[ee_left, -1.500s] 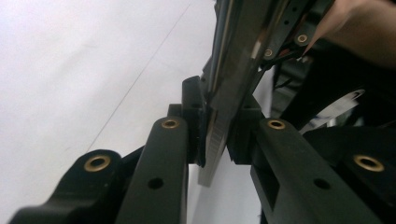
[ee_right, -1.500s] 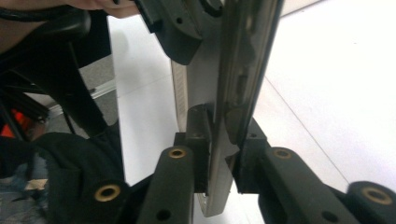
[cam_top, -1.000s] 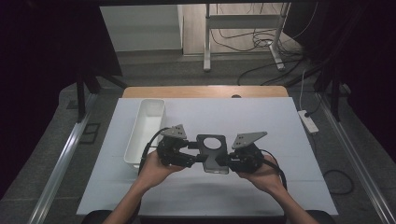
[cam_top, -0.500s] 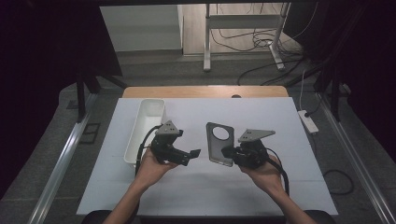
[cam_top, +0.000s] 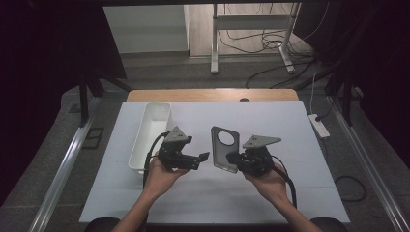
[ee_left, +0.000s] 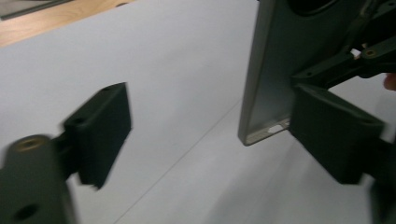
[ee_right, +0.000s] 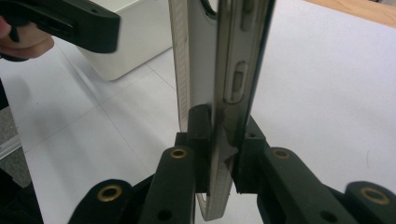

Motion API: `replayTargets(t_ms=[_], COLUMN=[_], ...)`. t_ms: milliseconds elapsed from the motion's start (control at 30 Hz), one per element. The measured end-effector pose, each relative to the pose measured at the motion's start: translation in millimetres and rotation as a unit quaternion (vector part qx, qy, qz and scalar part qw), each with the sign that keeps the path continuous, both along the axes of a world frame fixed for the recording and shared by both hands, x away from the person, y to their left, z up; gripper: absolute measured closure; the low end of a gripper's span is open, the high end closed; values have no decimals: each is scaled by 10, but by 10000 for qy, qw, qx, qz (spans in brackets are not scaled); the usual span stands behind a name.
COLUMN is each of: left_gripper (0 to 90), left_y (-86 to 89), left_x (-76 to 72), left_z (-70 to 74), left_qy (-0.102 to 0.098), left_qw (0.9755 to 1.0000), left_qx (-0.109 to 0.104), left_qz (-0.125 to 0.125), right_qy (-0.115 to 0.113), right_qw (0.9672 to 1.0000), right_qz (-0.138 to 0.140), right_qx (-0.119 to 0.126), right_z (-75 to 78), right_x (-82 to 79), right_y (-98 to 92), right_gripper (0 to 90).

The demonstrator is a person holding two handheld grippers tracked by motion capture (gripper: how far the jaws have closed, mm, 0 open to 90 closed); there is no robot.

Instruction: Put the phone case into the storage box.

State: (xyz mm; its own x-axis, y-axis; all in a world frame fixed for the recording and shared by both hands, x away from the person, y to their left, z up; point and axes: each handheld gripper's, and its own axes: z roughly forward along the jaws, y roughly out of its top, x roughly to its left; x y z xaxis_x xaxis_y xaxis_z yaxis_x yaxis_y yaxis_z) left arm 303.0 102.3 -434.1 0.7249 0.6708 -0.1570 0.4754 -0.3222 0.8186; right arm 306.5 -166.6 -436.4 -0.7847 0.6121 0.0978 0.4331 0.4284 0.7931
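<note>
A: Right gripper (cam_top: pixel 237 159) has its jaws clamped on the lower edge of the grey phone case (cam_top: pixel 225 148), held upright above the white worktop (cam_top: pixel 290 130), camera cut-out at the top. The right gripper view shows the pads squeezing the case's thin side wall.

B: Left gripper (cam_top: pixel 200 158)?

A: Jaws have just been opening, then eased in a little. They stand apart with nothing between them, just beside the case's left edge and not touching it.

B: Advice for the step?

A: Looks like a handover or regrip. The left should close on the long side wall, clear of the right's pads, before the right lets go. Keep the case vertical; the wall is thin and could twist.

B: Unclear bits?

A: White bin (cam_top: pixel 151 133) interior is hard to see into. The left gripper view cuts off the case's top, and the left jaws are blurred there.
</note>
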Motion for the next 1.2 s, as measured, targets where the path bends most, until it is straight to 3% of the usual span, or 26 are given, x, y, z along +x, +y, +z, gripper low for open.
replayTargets(t_ms=[100,167,333,500,633,800,1000,1200], left_gripper=[323,357,540,664,834,883,890,891], left_y=[-31,-66,-106,-152,-157,-131,-202,-185], left_x=[-16,-24,-14,-27,-32,-4,-6,29], left_z=[-5,-14,-31,-21,-22,-42,-57,-68], left_qy=[5,-13,93,37,108,294,301,359], left_qw=[10000,10000,9996,9996,9995,9987,9994,9991], left_qx=[6,49,-145,-135,-215,-415,-111,-59], left_qz=[-61,-75,-229,-241,-223,-96,89,215], right_qy=[-8,-20,5,21,32,149,194,335], right_qw=[10000,10000,10000,9999,9999,9995,9989,9985], right_qz=[1,14,25,98,121,270,410,429], right_qx=[12,11,30,28,13,71,-67,-18], right_z=[-1,2,0,-2,-7,-11,-41,-36], right_x=[-11,-24,-40,-68,-83,-90,-108,-75], right_y=[10,22,46,79,101,118,183,160], right_gripper=[800,801,801,800,799,791,671,550])
